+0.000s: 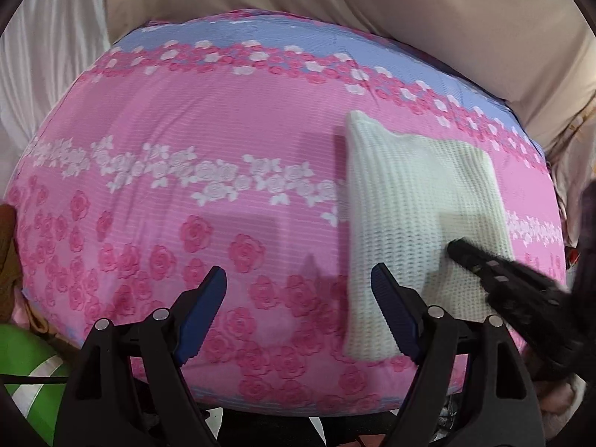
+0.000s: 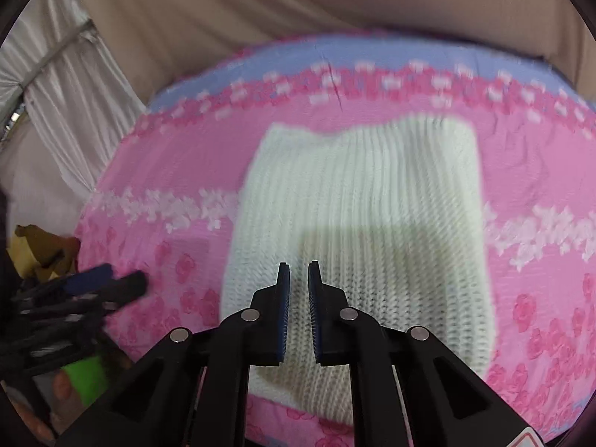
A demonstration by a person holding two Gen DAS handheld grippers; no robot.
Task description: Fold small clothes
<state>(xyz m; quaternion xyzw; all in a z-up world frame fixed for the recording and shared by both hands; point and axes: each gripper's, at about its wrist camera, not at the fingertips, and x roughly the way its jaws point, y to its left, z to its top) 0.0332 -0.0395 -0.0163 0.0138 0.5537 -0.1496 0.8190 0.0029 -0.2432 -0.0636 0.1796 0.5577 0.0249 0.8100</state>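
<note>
A cream waffle-knit garment (image 2: 357, 238) lies folded into a rough rectangle on the worktop's pink floral cloth (image 1: 167, 141), which carries bands of white and deep-pink roses and a lilac strip along its far edge.

In the right wrist view the garment fills the centre of the frame, and the right tongs (image 2: 298, 272) hang directly over its lower middle — their blue pads drawn nearly together with only a narrow slit between them, and no fabric caught in that slit. Their shadow falls as a grey block on the knit just above the tips.

In the left wrist view the same garment (image 1: 413, 223) sits in the right half of the frame. The left tongs (image 1: 300, 279) stand wide apart over the bare rose print at lower centre, gripping nothing; the right-hand blue pad overlaps the garment's lower left edge in the picture, though whether it touches the knit cannot be told. The other tool shows as a blurred black shape at lower right, over the garment's right side.

Beige and white drapes (image 1: 409, 18) hang behind the worktop.
</note>
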